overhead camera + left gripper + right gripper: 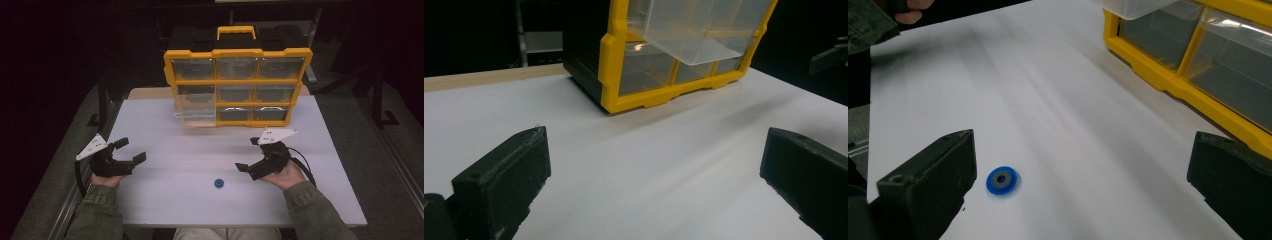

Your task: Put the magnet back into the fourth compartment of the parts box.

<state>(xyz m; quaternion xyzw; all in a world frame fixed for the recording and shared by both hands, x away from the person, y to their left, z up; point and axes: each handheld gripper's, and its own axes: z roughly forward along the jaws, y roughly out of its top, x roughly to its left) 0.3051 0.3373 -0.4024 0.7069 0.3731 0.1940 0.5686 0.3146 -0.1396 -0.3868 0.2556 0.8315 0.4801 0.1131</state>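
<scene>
Blue washer (218,182): flat on white table (165,200), near front edge, btwn grippers, nearer right gripper (251,155), just off its left jaw; not touched. Small blue ring, grey centre w/ hole. Right gripper: jaws spread, empty. Left gripper (131,149): spread, empty. Far: yellow organizer (239,80), one clear drawer (196,111) pulled out.

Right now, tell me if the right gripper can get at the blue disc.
Probably yes: the right gripper is open, the blue disc lies beside it, with bare table between.

No text, label, brand, number or sign can be read anywhere, not even on the yellow-framed plastic drawer organiser (238,75).
</scene>
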